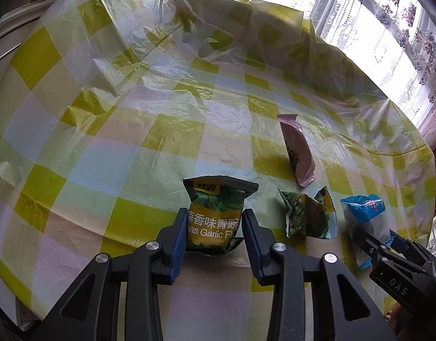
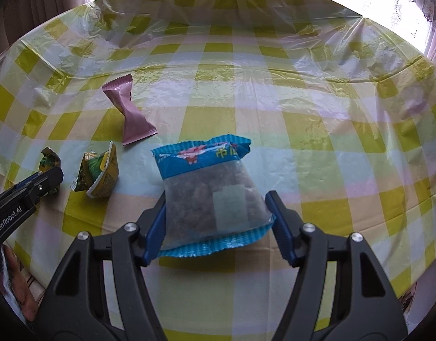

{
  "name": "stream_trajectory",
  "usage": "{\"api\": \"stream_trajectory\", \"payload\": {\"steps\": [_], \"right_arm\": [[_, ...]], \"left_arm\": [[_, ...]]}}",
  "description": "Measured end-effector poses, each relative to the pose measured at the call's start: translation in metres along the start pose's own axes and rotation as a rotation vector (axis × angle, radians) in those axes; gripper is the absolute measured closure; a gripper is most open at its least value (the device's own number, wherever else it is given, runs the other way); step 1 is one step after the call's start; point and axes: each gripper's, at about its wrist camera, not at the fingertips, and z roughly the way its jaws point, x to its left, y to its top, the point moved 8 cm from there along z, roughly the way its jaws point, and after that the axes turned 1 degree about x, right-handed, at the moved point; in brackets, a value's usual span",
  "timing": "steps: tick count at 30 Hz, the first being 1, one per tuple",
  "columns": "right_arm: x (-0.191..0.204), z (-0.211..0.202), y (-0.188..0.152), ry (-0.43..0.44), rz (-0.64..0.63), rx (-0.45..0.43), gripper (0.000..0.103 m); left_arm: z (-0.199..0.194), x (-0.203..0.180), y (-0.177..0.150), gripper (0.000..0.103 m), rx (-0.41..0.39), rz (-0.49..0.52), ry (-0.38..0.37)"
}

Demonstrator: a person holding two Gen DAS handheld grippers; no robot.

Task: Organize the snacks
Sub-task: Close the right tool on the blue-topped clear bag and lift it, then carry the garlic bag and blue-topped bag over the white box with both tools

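The left gripper (image 1: 213, 224) is clamped on a green and yellow garlic pea packet (image 1: 216, 216), its blue pads pressing both sides of the sealed pouch, which stands upright at the near edge of the counter (image 1: 132, 153). The right gripper (image 2: 215, 213) straddles a blue-edged clear packet (image 2: 209, 193) of dark bits; the left pad touches its side, while the right pad stands clear of it, so the jaws are apart and not gripping. This packet lies on the counter with its printed top pointing away. Between the two held packets lies a second, crumpled green pea packet (image 1: 307, 216), loose on the checked plastic cover. A pink wrapped bar (image 1: 297, 153) rests just beyond it, apart from the others. All four wrappers look sealed
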Motion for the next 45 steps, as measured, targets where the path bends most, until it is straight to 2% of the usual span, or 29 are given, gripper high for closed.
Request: {"api": "stream_trajectory", "payload": {"steps": [10,20,31,45], "right_arm": [[-0.02,-0.031,-0.014,0.006,0.038,-0.032,0.035],[-0.042,-0.055,-0.028,0.027,0.077,-0.039,0.035],[-0.084,-0.078,-0.051,0.045,0.167,-0.035,0.035],[-0.153,-0.102,-0.078,0.045,0.304,-0.04,0.035]], "left_arm": [[-0.036,-0.026,-0.009,0.064,-0.049,0.031,0.008],[-0.065,-0.074,-0.033,0.064,-0.06,0.08,-0.037],[-0.072,-0.13,-0.057,0.064,-0.025,0.181,-0.09],[-0.078,-0.208,-0.088,0.064,0.016,0.315,-0.192]]}}
